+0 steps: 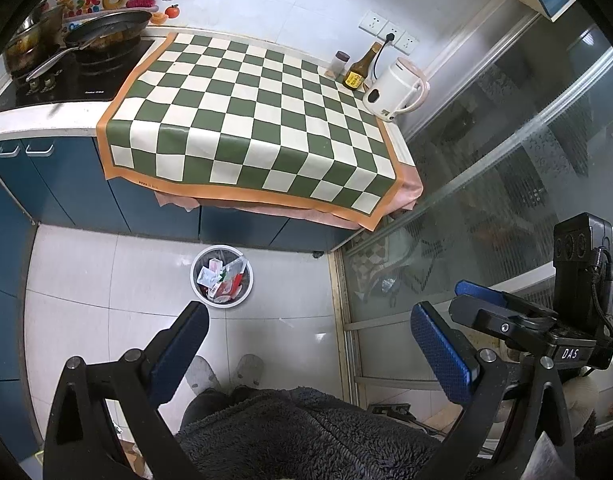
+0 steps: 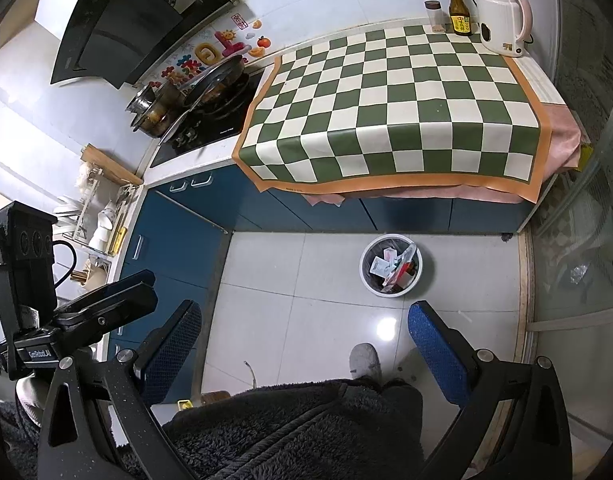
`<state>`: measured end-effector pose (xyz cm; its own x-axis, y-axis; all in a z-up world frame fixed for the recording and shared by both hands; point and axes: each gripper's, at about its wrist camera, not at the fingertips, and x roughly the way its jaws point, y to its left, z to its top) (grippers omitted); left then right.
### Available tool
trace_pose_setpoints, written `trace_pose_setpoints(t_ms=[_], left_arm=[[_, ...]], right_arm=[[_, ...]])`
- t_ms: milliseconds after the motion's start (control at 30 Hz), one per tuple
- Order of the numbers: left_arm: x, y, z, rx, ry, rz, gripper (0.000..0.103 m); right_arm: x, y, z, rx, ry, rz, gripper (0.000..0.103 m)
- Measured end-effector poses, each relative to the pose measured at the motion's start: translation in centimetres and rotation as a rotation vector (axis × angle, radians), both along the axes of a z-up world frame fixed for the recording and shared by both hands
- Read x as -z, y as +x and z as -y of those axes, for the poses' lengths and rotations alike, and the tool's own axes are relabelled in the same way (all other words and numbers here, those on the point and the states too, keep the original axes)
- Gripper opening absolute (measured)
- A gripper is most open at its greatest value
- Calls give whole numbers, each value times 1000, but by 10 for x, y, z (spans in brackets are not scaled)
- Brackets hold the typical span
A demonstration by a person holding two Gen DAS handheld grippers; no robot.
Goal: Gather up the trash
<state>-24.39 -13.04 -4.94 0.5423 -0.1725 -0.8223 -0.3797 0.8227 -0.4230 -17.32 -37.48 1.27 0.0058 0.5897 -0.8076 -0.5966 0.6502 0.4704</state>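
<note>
Two claws: we hold both wide apart, nothing between the blue pads, above the floor tiles.
Left claw (image 1: 306,344): jaws spread, empty; it hangs over the floor in front of the bin.
Right claw (image 2: 306,340): jaws spread, empty as well; we also see it at the right edge of the left view.
Bin (image 1: 221,276): white and round, upright on the floor, just in front of the blue cabinets (image 1: 66,188).
Trash (image 1: 222,278): inside the bin; we make out white wrappers, clear plastic and red scraps piled together.
Cloth (image 1: 258,120): green-and-cream checks with an orange border, covering the counter and hanging over its front edge.
Kettle (image 1: 394,90): white, at the cloth's far right corner, lid down; contents hidden.
Bottle (image 1: 360,68): dark, capped, just left of the kettle.
Jar (image 1: 338,65): small, clear, with a dark lid, left of the bottle; we cannot tell what it holds.
Pan (image 1: 106,28): on the hob at the counter's left end, beside a pot (image 1: 30,40); food in both, too blurred to name.
</note>
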Motion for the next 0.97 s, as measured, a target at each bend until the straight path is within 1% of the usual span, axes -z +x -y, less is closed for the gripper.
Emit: trace_pose_setpoints(t_ms=[767,967], left_arm=[[1,-1,0,4,-1,3,103],[-5,3,5,-6,5,15,103]], right_arm=[[1,0,3,-3,2,2,103],[1,0,4,-2,3,3,103]])
